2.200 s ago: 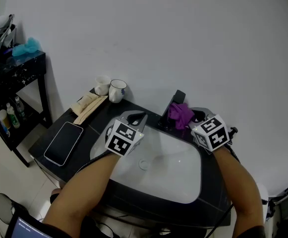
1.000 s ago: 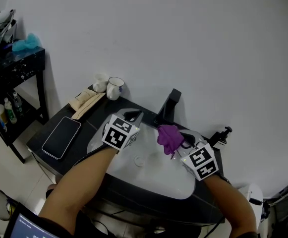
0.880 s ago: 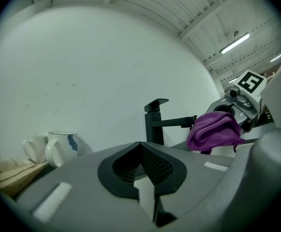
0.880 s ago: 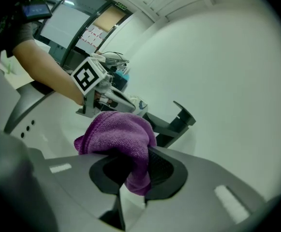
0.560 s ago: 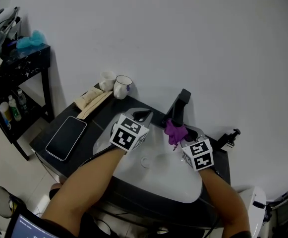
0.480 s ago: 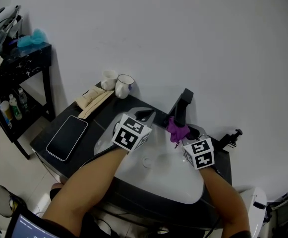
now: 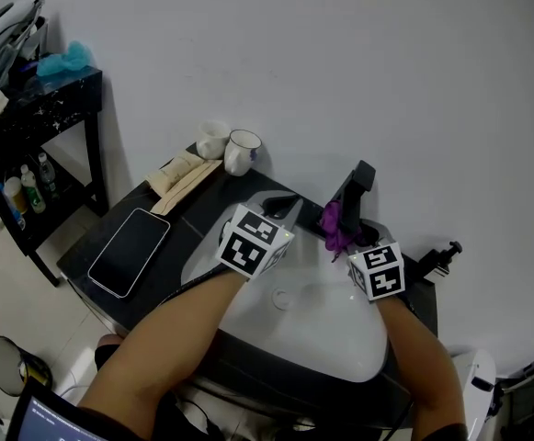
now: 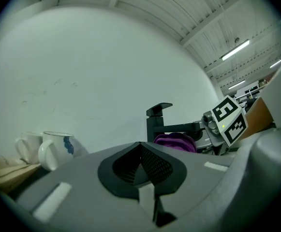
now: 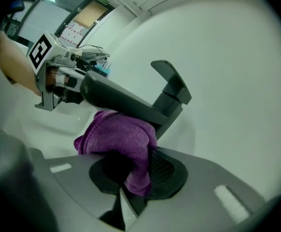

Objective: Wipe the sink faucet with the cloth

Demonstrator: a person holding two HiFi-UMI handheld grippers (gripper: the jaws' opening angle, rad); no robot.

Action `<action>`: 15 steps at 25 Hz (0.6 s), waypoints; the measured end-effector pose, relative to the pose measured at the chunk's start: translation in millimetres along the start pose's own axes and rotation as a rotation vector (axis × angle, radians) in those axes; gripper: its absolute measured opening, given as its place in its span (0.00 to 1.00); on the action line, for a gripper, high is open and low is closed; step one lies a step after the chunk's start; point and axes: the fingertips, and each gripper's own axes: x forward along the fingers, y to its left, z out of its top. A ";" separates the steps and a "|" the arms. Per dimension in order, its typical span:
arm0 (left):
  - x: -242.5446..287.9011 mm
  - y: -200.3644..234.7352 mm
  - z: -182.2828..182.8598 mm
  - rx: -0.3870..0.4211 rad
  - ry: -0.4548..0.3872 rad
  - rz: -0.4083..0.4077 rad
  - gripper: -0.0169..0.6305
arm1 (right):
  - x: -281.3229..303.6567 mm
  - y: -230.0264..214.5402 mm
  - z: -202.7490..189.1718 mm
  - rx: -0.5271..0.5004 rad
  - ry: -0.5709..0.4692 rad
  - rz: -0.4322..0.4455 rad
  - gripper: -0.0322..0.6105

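Note:
A black faucet [image 7: 357, 194] stands at the back of the white sink [image 7: 326, 329]. My right gripper [image 7: 347, 240] is shut on a purple cloth [image 7: 334, 225] and presses it against the underside of the faucet's spout [image 9: 123, 102]. The cloth [image 9: 121, 139] bulges from between the jaws. My left gripper [image 7: 285, 209] is shut with nothing in it, hovering over the sink's left rim, left of the faucet [image 8: 156, 120]. In the left gripper view the cloth [image 8: 174, 142] shows under the spout.
Two white mugs [image 7: 231, 147] stand at the counter's back left beside a folded beige cloth [image 7: 184, 174]. A phone [image 7: 130, 252] lies face up on the black counter. A black side shelf [image 7: 29, 108] with bottles stands at far left.
My right gripper carried the purple cloth from over the sink basin up to the faucet spout. The left gripper stayed about where it was.

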 end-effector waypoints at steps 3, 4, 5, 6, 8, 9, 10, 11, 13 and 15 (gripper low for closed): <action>-0.3 -0.3 -0.4 0.002 0.002 0.001 0.05 | 3.7 7.0 -7.0 -0.011 0.026 0.021 0.16; 0.0 -0.7 -0.6 0.004 0.003 0.001 0.05 | 5.0 9.4 -9.7 -0.016 0.037 0.029 0.16; 0.3 -1.0 -0.7 0.006 0.004 0.000 0.05 | 6.3 11.8 -12.3 -0.022 0.047 0.037 0.16; 0.6 -1.2 -0.9 0.008 0.005 -0.001 0.05 | 7.4 14.1 -14.6 -0.028 0.056 0.044 0.16; 0.7 -1.3 -1.2 0.011 0.006 -0.002 0.05 | 8.5 17.7 -17.8 -0.037 0.067 0.054 0.16; 0.5 -1.2 -1.1 0.011 0.006 -0.002 0.05 | 8.0 18.5 -18.3 -0.040 0.069 0.056 0.16; 0.2 -1.0 -0.9 0.012 0.006 -0.002 0.05 | 6.7 18.6 -18.2 -0.044 0.070 0.057 0.16; 0.0 -0.8 -0.8 0.012 0.006 -0.002 0.05 | 4.4 18.0 -17.9 -0.050 0.073 0.057 0.16; 0.0 -0.5 -0.9 0.012 0.007 -0.001 0.05 | -2.8 14.1 -17.3 -0.061 0.078 0.057 0.16; -0.3 0.2 -1.8 0.015 0.010 0.002 0.05 | -12.6 5.1 -16.8 -0.060 0.075 0.046 0.16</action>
